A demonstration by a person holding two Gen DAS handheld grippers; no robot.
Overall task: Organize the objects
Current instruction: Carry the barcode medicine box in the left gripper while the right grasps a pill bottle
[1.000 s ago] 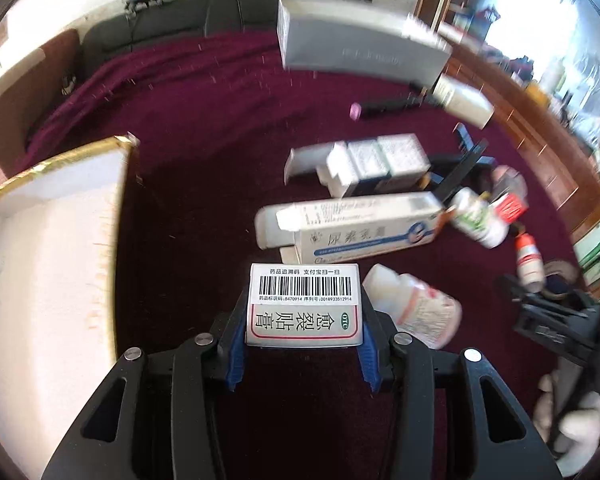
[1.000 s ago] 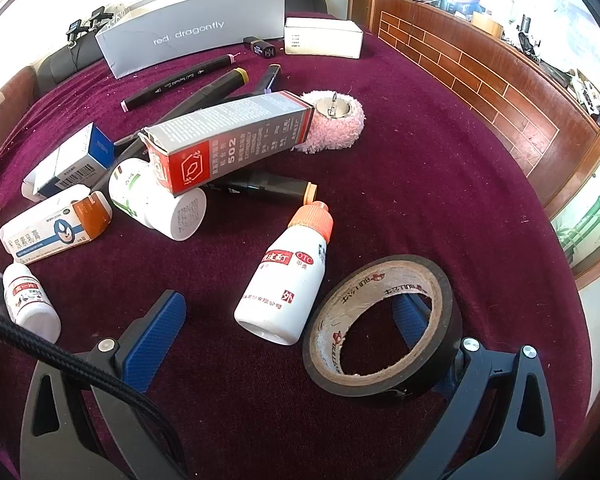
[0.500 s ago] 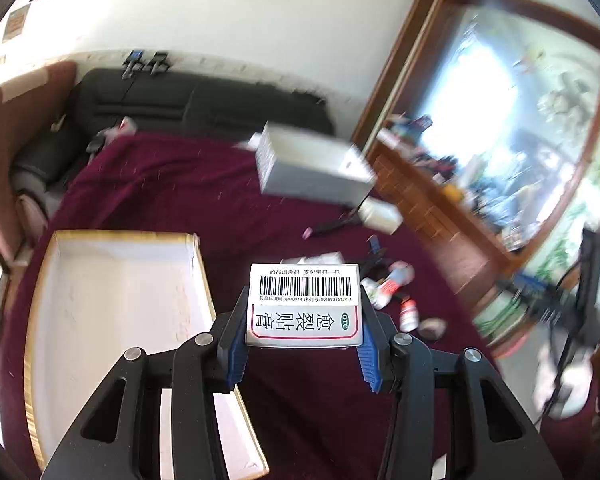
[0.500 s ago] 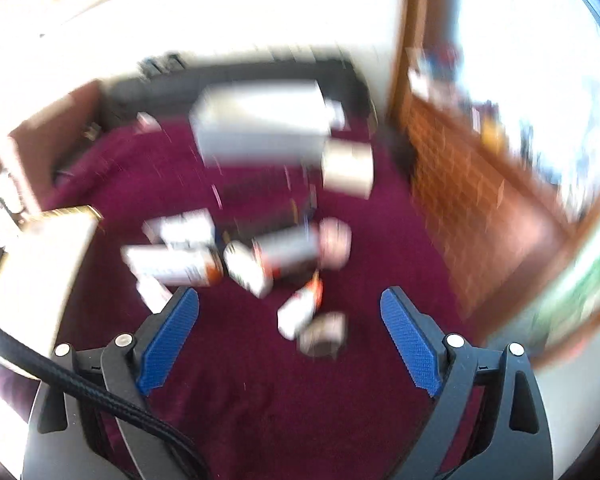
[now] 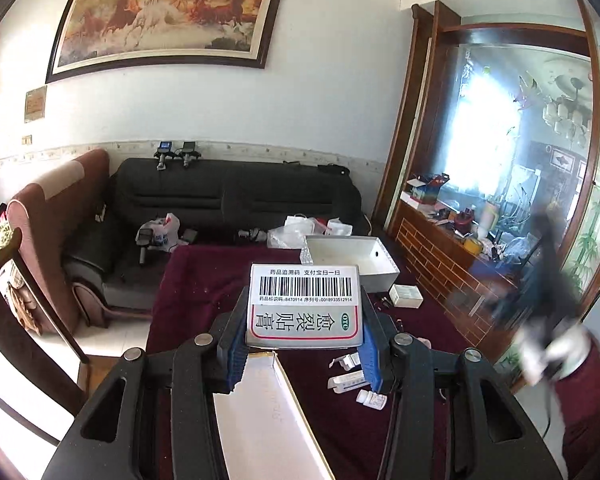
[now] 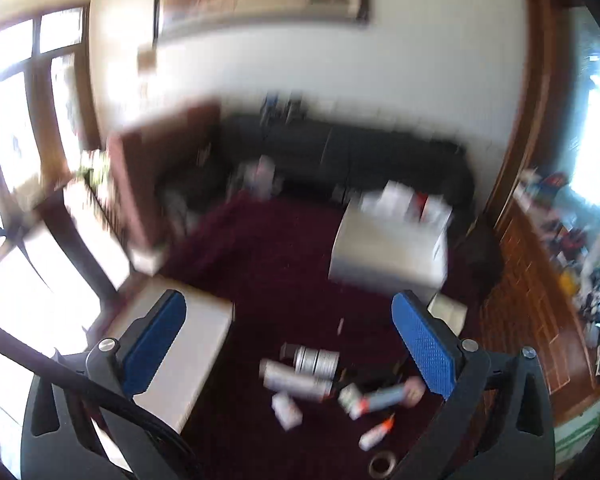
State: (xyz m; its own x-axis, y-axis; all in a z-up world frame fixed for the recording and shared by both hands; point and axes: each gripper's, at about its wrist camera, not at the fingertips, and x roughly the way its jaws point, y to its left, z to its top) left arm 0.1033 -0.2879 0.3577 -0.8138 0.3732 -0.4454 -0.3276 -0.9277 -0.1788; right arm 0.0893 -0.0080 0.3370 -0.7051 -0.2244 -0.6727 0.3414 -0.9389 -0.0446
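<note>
My left gripper (image 5: 304, 322) is shut on a white medicine box (image 5: 304, 300) with a barcode and a red-framed label, held high above the table. Below it lies a white tray with a gold rim (image 5: 268, 412) on the maroon cloth (image 5: 204, 280). My right gripper (image 6: 288, 320) is also high up, its jaws opening with nothing between them. Far beneath it, blurred, lie several medicine boxes and bottles (image 6: 300, 380), an orange-capped bottle (image 6: 374, 436) and a roll of black tape (image 6: 382, 465). The tray (image 6: 180, 352) shows at its left.
A grey shoe box (image 5: 352, 256) stands open at the table's far end with a small white box (image 5: 406, 295) beside it. A black sofa (image 5: 236, 200) and a brown armchair (image 5: 48, 240) lie beyond. A wooden counter (image 5: 452, 264) runs along the right.
Both grippers have risen well above the table and tipped up towards the room. The left still grips the medicine box. The tape roll stayed on the cloth below the right gripper.
</note>
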